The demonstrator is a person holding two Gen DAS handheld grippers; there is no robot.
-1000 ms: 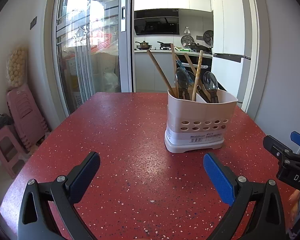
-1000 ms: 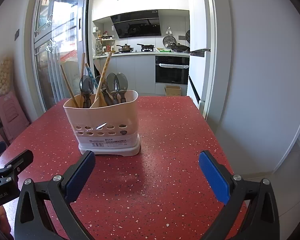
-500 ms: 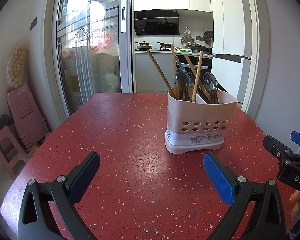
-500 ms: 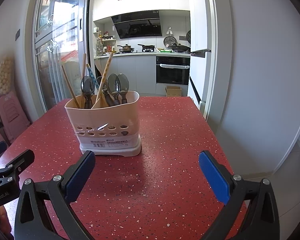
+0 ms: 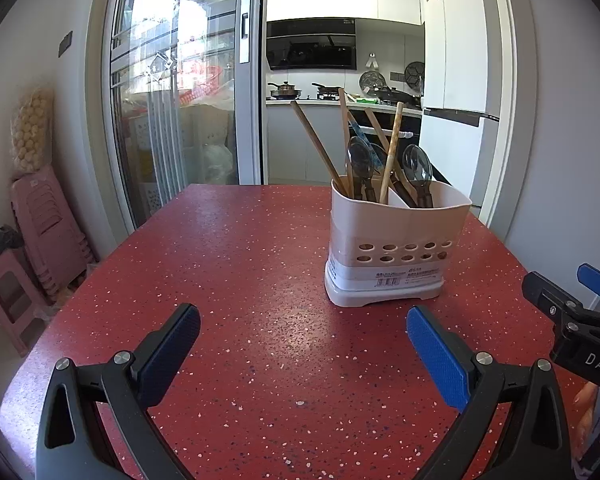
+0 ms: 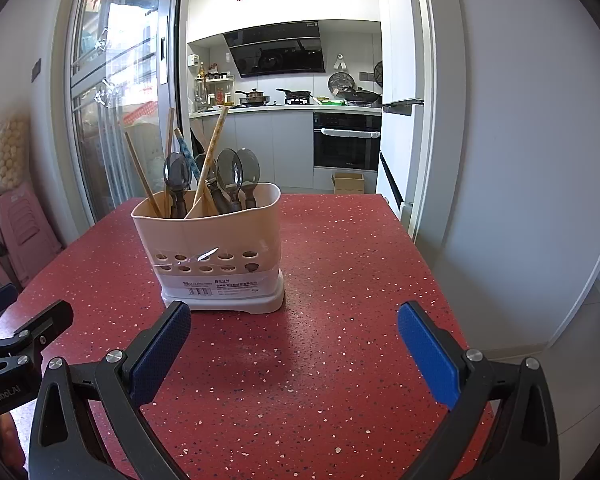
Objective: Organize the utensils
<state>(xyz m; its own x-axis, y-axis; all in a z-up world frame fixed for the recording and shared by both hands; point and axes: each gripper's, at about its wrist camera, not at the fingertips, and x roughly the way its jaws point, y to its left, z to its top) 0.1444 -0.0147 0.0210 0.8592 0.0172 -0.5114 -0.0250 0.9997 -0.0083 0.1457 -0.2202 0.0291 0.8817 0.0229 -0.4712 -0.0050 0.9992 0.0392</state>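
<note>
A cream plastic utensil holder [image 5: 396,248] [image 6: 216,248] stands upright on the red speckled table [image 5: 240,280] [image 6: 340,280]. Wooden chopsticks [image 5: 316,148] [image 6: 140,172] lean out of its left compartment and dark-handled spoons [image 5: 418,164] [image 6: 240,170] stand bowls-up, mostly in the right one. My left gripper [image 5: 303,342] hovers open over the table, the holder ahead to its right. My right gripper [image 6: 294,340] is open too, the holder just beyond its left finger [image 6: 160,352]. Neither holds anything. Each gripper shows at the edge of the other's view.
Sliding glass doors [image 5: 172,112] rise behind the table's left side. Stacked pink stools [image 5: 40,220] stand on the floor to the left. An open doorway leads to a kitchen with an oven [image 6: 346,140]. A white wall [image 6: 520,160] flanks the table's right edge.
The right wrist view has edged slightly closer to the holder. Both grippers have stayed open and nothing on the table has moved.
</note>
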